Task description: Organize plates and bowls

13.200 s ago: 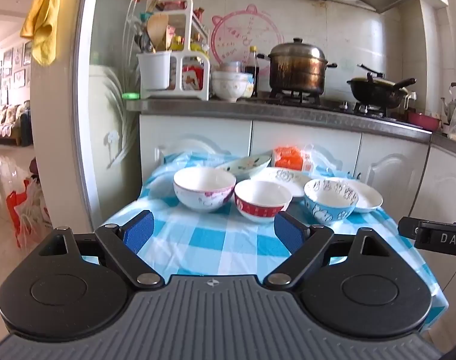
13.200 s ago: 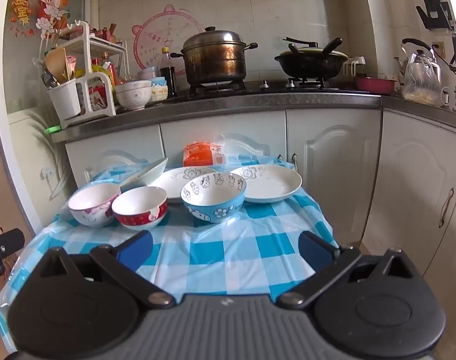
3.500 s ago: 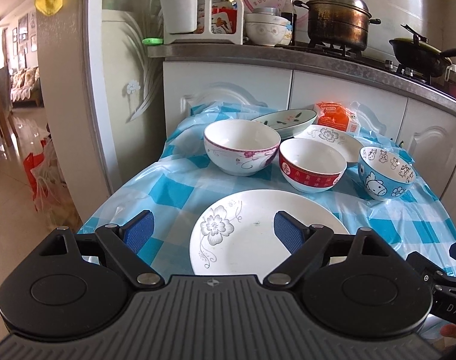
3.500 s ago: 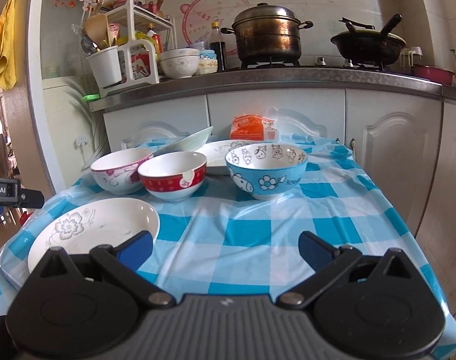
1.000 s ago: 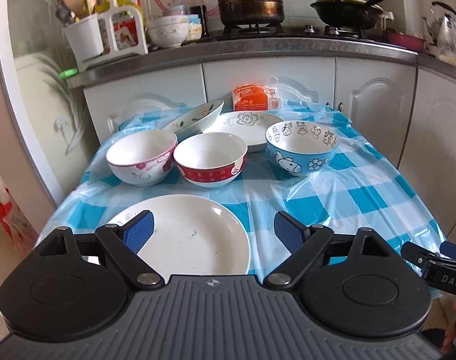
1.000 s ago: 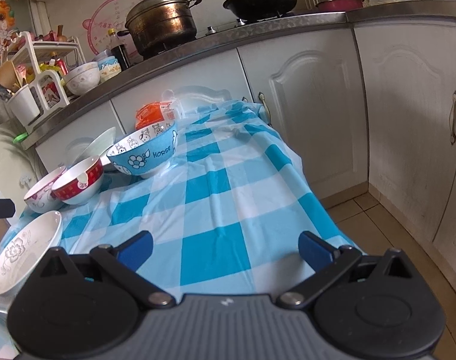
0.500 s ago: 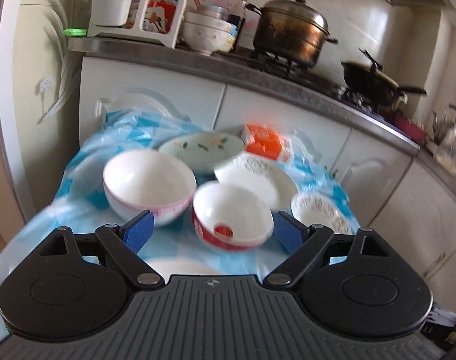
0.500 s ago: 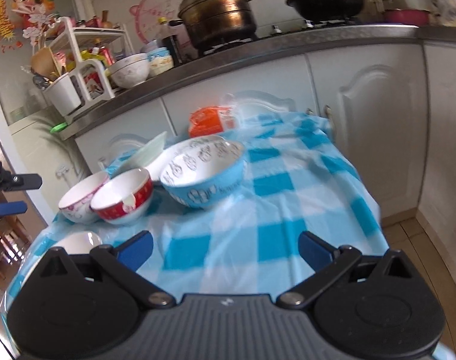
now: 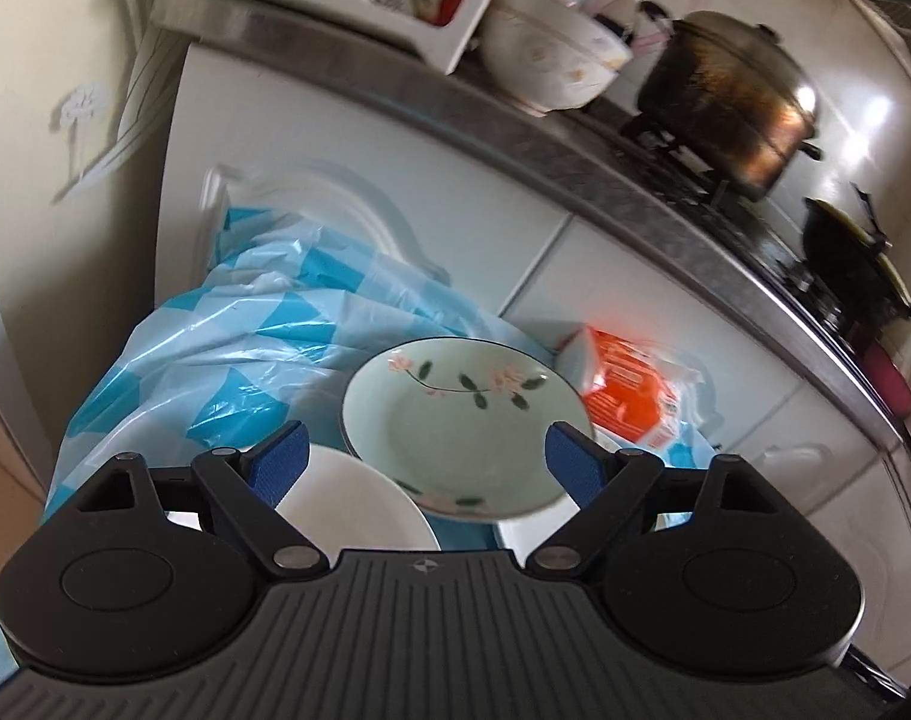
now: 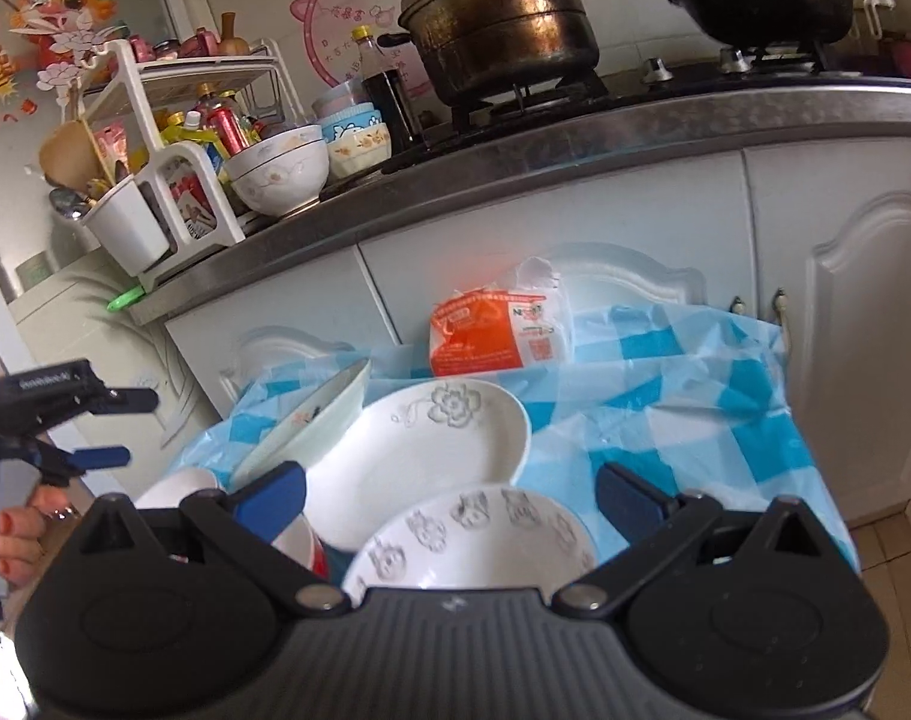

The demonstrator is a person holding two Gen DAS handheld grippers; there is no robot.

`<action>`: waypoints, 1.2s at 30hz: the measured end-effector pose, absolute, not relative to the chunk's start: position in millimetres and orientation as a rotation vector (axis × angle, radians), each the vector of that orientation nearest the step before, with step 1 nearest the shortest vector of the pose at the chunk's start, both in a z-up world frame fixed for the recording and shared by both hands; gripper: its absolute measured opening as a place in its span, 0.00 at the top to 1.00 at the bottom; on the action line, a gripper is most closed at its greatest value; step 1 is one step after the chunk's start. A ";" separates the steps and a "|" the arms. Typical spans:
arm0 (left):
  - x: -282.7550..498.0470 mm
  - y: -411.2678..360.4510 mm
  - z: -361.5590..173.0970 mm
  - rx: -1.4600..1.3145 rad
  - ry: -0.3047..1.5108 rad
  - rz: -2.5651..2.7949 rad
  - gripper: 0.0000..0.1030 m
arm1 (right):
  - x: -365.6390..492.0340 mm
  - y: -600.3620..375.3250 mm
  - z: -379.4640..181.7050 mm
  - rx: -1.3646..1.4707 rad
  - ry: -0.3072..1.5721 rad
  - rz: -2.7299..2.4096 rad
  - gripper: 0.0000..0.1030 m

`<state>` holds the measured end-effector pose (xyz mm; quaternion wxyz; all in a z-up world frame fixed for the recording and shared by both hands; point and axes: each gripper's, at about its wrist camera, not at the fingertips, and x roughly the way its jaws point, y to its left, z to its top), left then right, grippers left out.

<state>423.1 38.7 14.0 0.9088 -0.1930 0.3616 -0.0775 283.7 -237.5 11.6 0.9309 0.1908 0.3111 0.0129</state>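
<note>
In the left wrist view a pale green plate with pink flowers (image 9: 464, 420) leans tilted at the back of the blue checked table, partly over a white bowl (image 9: 350, 510). My left gripper (image 9: 425, 465) is open, its blue pads to either side of the plate's near edge, apart from it. In the right wrist view a white flower-printed plate (image 10: 419, 456) lies flat, the green plate (image 10: 311, 420) leans at its left, and a cartoon-printed bowl (image 10: 473, 546) sits nearest. My right gripper (image 10: 449, 495) is open above that bowl. The left gripper (image 10: 89, 426) shows at the far left.
An orange packet (image 10: 491, 330) lies at the back of the table against white cabinet doors (image 10: 635, 228). A red bowl (image 10: 302, 546) is half hidden by my right gripper's left finger. The counter above carries a pot (image 10: 503, 18), a wok, stacked bowls and a white rack.
Both grippers have moved forward and closer to the back of the table. The left one now frames the green plate; the right one now hangs over the cartoon bowl.
</note>
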 end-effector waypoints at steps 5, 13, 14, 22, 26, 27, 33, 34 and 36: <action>454.0 41.3 4.4 -0.434 0.838 -0.137 0.06 | 325.6 -230.4 18.6 0.405 0.670 0.065 0.01; 494.6 39.4 -12.7 -0.442 0.968 -0.111 0.20 | 393.6 -223.5 9.7 0.527 0.750 0.127 0.08; 498.1 39.7 -14.9 -0.440 0.985 -0.110 0.21 | 402.3 -222.1 7.2 0.543 0.761 0.135 0.08; 519.9 45.5 -36.1 -0.450 1.094 -0.099 0.38 | 446.5 -211.7 -21.2 0.614 0.847 0.156 0.14; 531.7 45.8 -48.6 -0.476 1.156 -0.108 0.43 | 460.9 -208.0 -31.6 0.650 0.872 0.154 0.14; 533.9 44.8 -50.5 -0.477 1.164 -0.108 0.44 | 464.5 -207.1 -33.9 0.661 0.879 0.158 0.14; 539.1 44.5 -54.2 -0.480 1.177 -0.142 0.54 | 479.3 -195.6 -42.9 0.668 0.909 0.189 0.20; 542.2 45.0 -54.9 -0.480 1.180 -0.144 0.58 | 481.1 -193.6 -44.2 0.666 0.914 0.193 0.21; 541.4 46.2 -53.3 -0.482 1.181 -0.147 0.61 | 484.5 -191.1 -46.9 0.662 0.923 0.195 0.24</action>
